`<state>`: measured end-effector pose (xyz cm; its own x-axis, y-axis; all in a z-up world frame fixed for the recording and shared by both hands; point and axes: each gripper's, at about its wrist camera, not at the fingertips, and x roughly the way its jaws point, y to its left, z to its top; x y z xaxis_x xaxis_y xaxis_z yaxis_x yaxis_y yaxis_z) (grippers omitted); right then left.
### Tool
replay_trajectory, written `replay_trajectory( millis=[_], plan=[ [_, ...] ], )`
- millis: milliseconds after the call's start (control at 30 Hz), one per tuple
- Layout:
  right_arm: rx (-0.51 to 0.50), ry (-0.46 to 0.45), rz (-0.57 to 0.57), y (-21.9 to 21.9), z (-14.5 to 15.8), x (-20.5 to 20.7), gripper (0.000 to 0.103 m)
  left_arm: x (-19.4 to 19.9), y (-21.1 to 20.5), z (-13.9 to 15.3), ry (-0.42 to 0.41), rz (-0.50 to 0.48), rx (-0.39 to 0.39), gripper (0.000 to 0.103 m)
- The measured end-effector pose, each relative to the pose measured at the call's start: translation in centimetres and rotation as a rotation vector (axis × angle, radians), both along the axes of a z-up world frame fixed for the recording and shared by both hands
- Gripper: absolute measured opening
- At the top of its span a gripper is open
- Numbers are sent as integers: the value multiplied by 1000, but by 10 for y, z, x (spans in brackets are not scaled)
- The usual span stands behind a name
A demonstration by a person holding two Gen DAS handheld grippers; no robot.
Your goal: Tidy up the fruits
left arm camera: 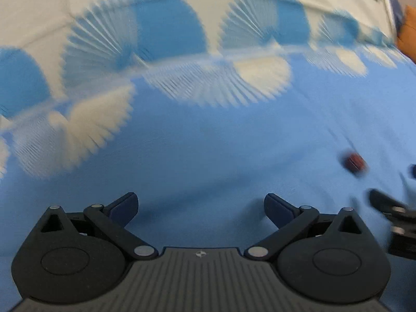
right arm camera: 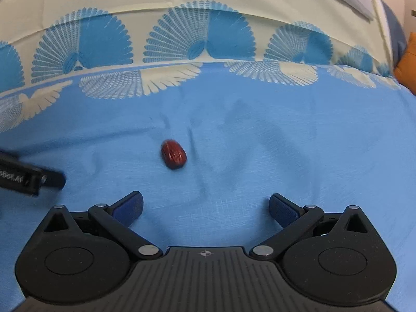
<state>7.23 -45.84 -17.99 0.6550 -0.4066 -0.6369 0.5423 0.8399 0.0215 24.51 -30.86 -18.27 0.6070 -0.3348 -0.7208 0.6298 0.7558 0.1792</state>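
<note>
one red fruit lying loose, both grippers gaping

you are holding your right gripper [right arm camera: 205, 208] low over the blue cloth [right arm camera: 286, 143], its jaws standing wide apart with nothing between them. the fruit [right arm camera: 173, 155], small, oval and dark red, is lying on the cloth ahead of that gripper and a little to its left, well clear of both fingers. your left gripper [left arm camera: 200, 206] is also gaping wide and carrying nothing; its view is smearing with motion blur. from there the fruit [left arm camera: 353, 161] is showing far off to the right, beside the dark tip of your right gripper [left arm camera: 390, 208] at the frame's edge. in the right view, the left gripper is poking in at the left edge, near the fruit but not touching it. beyond the fruit the cloth's fan-patterned border [right arm camera: 200, 39] is running across, cream above blue.
</note>
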Motion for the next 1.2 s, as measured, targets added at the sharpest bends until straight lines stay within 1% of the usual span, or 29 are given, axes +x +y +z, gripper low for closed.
replay_trajectory(
  millis=[33, 67, 100, 133, 167, 200, 233, 300, 367, 433, 533, 600, 1200],
  plan=[
    [-42, -45, 2, 1, 2, -1, 102, 10, -3, -4, 1, 18, 13, 103],
    [-107, -58, -2, 2, -1, 0, 102, 22, -7, -11, 37, 32, 45, 103],
    [-121, 20, -23, -3, -8, 10, 102, 30, -5, -15, 77, 27, 27, 103],
    [-77, 59, -34, -10, -13, 16, 103, 34, -1, -17, 95, 31, -17, 103],
    [-51, 21, -52, -15, -13, 14, 103, 38, 3, -20, 108, 33, -50, 103],
    [-54, 32, -55, -15, -13, 16, 103, 35, 7, -23, 88, 24, -71, 103],
    [-82, 39, -54, -10, -13, 17, 102, 29, 9, -25, 56, 12, -82, 103],
    [-106, 53, -55, -5, -13, 18, 102, 19, 18, -32, -13, 4, -146, 103],
    [-70, 38, -57, -10, -14, 15, 103, 13, 23, -37, -61, -2, -183, 103],
    [-49, 22, -59, -13, -13, 12, 103, 15, 21, -36, -51, 0, -189, 103],
    [-71, 37, -57, -11, -15, 15, 102, 13, 19, -34, -60, -2, -187, 103],
    [-59, 31, -57, -14, -15, 15, 103, 14, 19, -34, -57, -1, -190, 103],
    [-63, 33, -60, -12, -14, 15, 103, 13, 22, -35, -58, -1, -192, 103]
  ],
)
